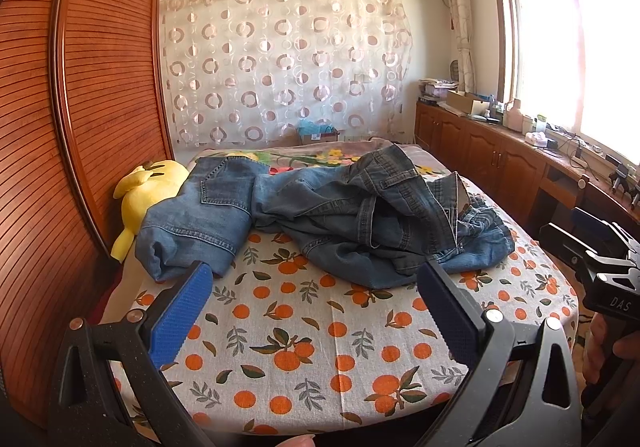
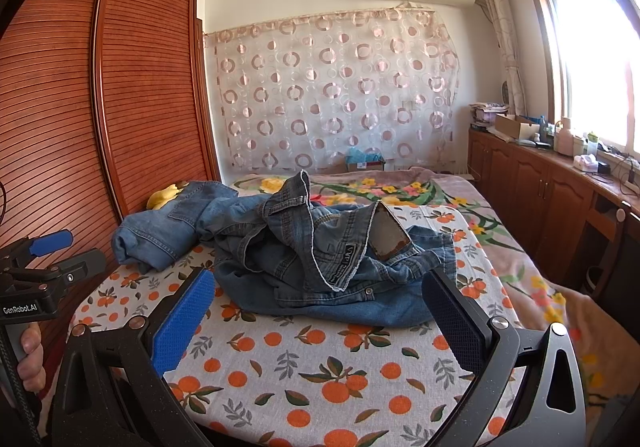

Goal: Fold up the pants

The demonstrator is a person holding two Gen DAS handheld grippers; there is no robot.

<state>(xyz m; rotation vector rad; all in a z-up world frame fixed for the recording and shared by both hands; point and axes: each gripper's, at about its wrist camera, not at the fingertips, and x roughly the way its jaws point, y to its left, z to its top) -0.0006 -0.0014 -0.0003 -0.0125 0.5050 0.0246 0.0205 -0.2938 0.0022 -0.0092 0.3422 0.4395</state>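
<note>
A pair of blue jeans (image 1: 340, 215) lies crumpled on the orange-print sheet (image 1: 304, 331) of the bed; the waistband with its grey label sits at the right, a leg runs left and back. It also shows in the right wrist view (image 2: 320, 263). My left gripper (image 1: 314, 279) is open and empty, held above the sheet in front of the jeans. My right gripper (image 2: 318, 289) is open and empty, its fingertips close to the front of the jeans pile. The right gripper's body shows at the right edge of the left wrist view (image 1: 600, 271); the left one shows in the right wrist view (image 2: 44, 267).
A yellow plush toy (image 1: 144, 191) lies at the bed's left edge, partly under a jeans leg. A slatted wooden wardrobe (image 1: 80, 127) stands close on the left. A wooden cabinet (image 1: 500, 155) with clutter runs along the right under the window. A floral blanket (image 2: 400, 187) covers the far bed.
</note>
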